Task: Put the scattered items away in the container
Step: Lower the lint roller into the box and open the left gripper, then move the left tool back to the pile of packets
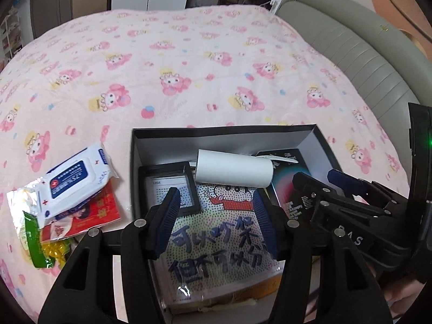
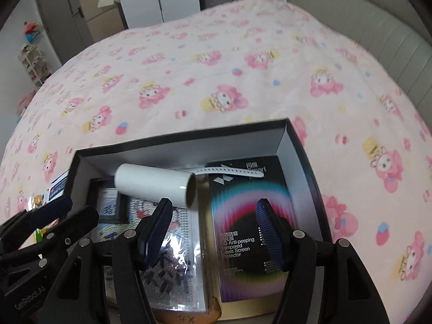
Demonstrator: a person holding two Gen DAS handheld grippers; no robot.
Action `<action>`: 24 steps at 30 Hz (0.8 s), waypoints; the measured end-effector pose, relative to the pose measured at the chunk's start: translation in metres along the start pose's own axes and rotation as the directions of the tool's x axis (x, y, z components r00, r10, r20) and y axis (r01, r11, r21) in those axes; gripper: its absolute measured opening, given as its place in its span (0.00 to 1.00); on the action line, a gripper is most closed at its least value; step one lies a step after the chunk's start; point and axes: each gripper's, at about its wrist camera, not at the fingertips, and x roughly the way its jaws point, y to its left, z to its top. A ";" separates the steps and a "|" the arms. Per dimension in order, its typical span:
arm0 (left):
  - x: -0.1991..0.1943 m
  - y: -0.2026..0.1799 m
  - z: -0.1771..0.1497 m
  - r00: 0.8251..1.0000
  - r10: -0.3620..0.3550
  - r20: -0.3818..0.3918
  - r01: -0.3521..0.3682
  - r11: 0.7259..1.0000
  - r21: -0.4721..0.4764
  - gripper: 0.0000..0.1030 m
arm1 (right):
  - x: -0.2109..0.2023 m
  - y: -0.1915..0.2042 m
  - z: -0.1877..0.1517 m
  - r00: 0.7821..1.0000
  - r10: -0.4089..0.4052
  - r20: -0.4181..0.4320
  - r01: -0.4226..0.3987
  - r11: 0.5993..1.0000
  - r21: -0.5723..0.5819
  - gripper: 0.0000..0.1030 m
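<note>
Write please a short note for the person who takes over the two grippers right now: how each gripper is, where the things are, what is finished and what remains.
Left gripper: open, empty, above the box.
Right gripper: open, empty, also above the box.
Already in the box: white roll, cartoon bead sheet, small black frame, screen protector pack, white strap.
Left to do: a pile lies on the blanket left of the box: wet wipes pack, red packet, foil and green wrappers. Move these in.
</note>
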 end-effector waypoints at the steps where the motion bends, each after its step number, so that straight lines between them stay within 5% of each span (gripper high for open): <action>1: -0.006 0.001 -0.002 1.000 -0.005 0.009 0.005 1.000 0.000 0.56 | -0.005 0.003 -0.001 1.000 0.007 0.011 -0.007 1.000 -0.004 0.60; 17: -0.103 0.051 -0.048 0.992 0.014 0.121 -0.011 1.000 -0.028 0.56 | -0.072 0.079 -0.030 0.969 0.164 0.183 -0.136 0.978 -0.155 0.59; 24: -0.126 0.077 -0.071 0.990 0.040 0.139 -0.033 0.998 -0.051 0.56 | -0.078 0.112 -0.055 0.963 0.194 0.188 -0.151 0.963 -0.224 0.59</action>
